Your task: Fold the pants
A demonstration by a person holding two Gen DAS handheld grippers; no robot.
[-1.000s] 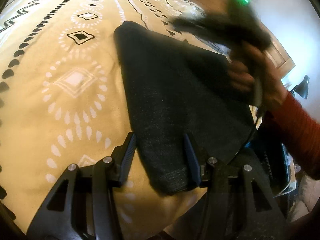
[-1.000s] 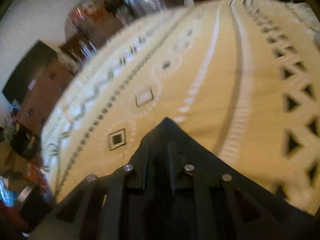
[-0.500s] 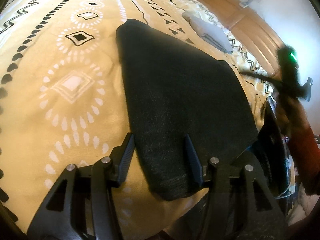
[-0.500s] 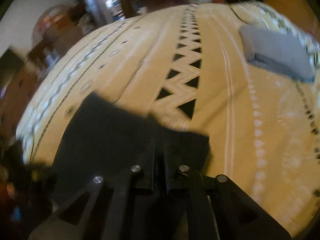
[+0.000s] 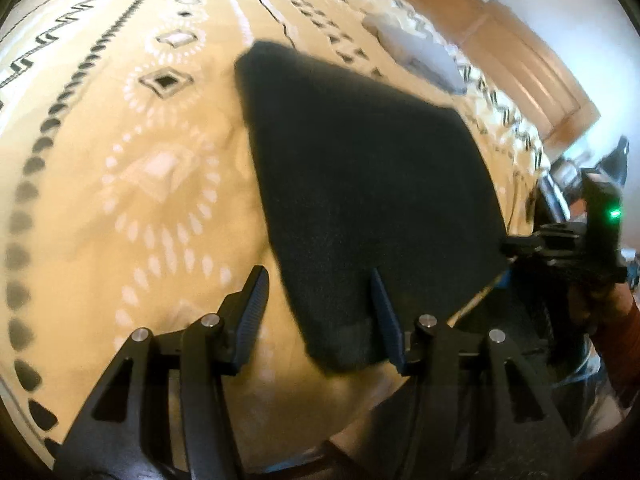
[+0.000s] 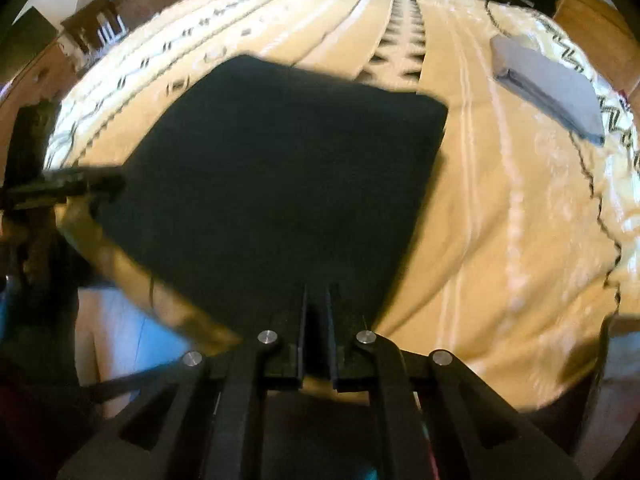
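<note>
The dark folded pants lie flat on the yellow patterned bedspread. My left gripper is open. The pants' near corner sits between its fingers, and the left finger stands clear of the cloth. In the right wrist view the pants fill the middle. My right gripper is over their near edge, with only a thin slit between its fingers. From the left wrist view the right gripper points at the pants' right corner. The left gripper is at their left corner.
A folded grey cloth lies on the bed beyond the pants, also visible as the grey cloth. A wooden headboard runs behind it. A hand in a red sleeve holds the right gripper past the bed's edge.
The right gripper carried a flap of the pants across, then swung away to their right edge. The pants now lie flat. The left gripper has stayed in place, open.
</note>
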